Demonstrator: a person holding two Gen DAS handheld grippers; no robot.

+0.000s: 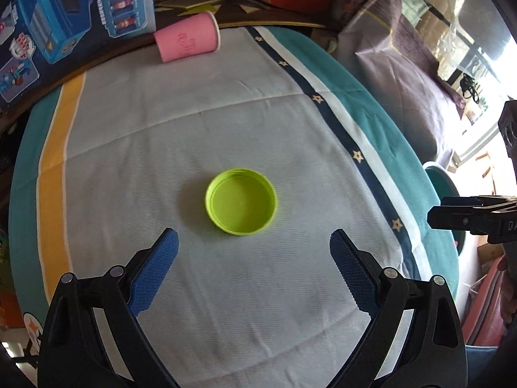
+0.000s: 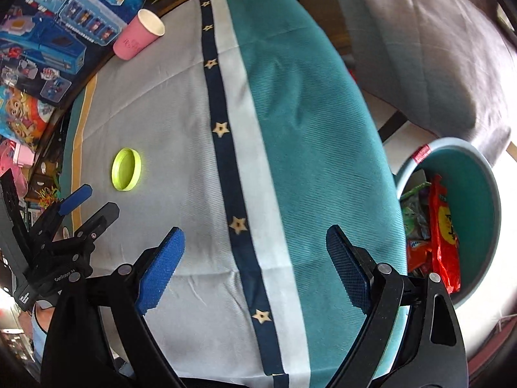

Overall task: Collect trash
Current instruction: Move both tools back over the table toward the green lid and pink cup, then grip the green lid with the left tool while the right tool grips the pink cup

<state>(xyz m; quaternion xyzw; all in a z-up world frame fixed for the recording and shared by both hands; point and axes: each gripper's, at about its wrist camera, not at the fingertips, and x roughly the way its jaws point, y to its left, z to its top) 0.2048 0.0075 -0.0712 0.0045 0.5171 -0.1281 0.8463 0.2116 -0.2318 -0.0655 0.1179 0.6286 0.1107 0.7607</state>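
Your nearest piece of trash is the lime-green lid [image 1: 241, 201], lying open side up on the pale grey middle of the cloth. It sits just ahead of your left gripper [image 1: 253, 242], centred between the two blue pads [image 1: 155, 271] but beyond their tips, so nothing is being pinched; the jaws are spread wide and empty.

Further back, the pink paper cup [image 1: 187, 37] lies on its side at the far edge of the cloth, its base near a blue toy box [image 1: 74, 16] that stands behind it.

The tablecloth [image 1: 387, 148] itself runs from a yellow stripe on the left, through grey, to a navy band of stars, a white band and a wide teal border on the right. Past the table's right edge you have a purple-grey covered seat [image 1: 404, 97] and bright window light.

Your right gripper [image 2: 255, 245] hangs over the star band and teal border, jaws spread wide, nothing between them. Its camera gives what the left one barely shows (only a sliver of rim there): the teal bin [image 2: 478, 194] beside the table, already holding an orange wrapper [image 2: 446, 226] and other packets. It also catches the cup's white interior and your left gripper low at the left, near the lid.
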